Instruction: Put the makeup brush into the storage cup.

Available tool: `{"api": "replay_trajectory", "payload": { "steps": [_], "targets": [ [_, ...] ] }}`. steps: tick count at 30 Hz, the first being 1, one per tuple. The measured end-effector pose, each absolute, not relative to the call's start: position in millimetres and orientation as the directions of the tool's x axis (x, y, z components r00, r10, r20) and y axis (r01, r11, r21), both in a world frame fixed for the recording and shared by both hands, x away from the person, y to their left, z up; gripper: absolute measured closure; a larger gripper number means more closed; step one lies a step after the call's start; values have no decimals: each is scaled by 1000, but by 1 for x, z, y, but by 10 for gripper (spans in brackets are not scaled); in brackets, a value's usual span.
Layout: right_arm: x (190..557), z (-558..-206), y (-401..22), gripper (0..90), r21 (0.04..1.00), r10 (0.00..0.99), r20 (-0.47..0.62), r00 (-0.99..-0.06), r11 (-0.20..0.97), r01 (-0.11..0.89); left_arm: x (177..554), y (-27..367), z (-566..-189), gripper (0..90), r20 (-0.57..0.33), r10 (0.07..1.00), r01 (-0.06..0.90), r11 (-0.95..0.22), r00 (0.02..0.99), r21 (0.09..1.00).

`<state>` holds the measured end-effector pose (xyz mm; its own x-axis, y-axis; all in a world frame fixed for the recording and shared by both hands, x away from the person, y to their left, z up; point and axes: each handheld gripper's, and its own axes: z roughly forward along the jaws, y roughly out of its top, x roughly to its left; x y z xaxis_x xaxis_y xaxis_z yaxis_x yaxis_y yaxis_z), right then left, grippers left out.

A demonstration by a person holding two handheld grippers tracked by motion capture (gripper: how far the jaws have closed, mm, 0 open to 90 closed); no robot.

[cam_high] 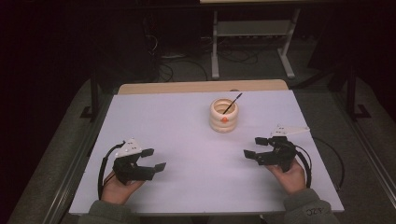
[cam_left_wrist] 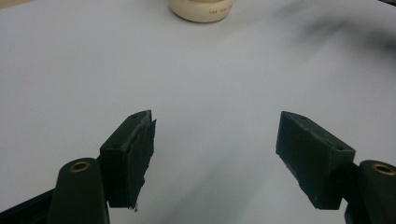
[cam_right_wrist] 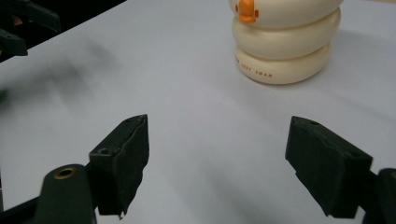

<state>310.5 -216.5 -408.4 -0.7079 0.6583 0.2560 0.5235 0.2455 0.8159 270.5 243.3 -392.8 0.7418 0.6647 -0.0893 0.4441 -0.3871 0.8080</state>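
- A dim room with a dark floor and a metal frame [cam_high: 252, 37] behind surrounds a white table [cam_high: 187, 126] whose far edge shows a strip of bare wood.
- The left gripper [cam_high: 152, 159] has its jaws spread wide with nothing but bare table between them; in the left gripper view the two black pads [cam_left_wrist: 140, 149] stand well apart above the white surface.
- The hand [cam_high: 119, 189] that holds it rests near the table's near-left corner, its cable looping toward the left edge.
- The right gripper [cam_high: 254, 147] is also wide open and holds nothing; its jaws point toward the table's middle, and its own view shows its pads [cam_right_wrist: 128, 149] apart over empty surface.
- The hand [cam_high: 292, 175] under it lies near the near-right corner, with a grey-green sleeve [cam_high: 310, 210] at the near edge.
- A cream ringed holder [cam_high: 223, 115], built like stacked rings with a small orange piece [cam_high: 224, 119] on its front, stands upright toward the far edge, right of centre, well apart from both grippers.
- A thin dark stick [cam_high: 232, 103] stands in the holder, leaning to the right with its tip above the rim.
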Motion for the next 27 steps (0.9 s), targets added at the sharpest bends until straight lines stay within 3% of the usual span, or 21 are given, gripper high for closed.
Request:
{"api": "replay_trajectory", "payload": {
  "steps": [27],
  "targets": [
    [288, -418, -226, 184, 811, 654, 281, -703, 230, 538, 261, 250, -400, 256, -86, 656, 443, -402, 750, 801]
  ]
}}
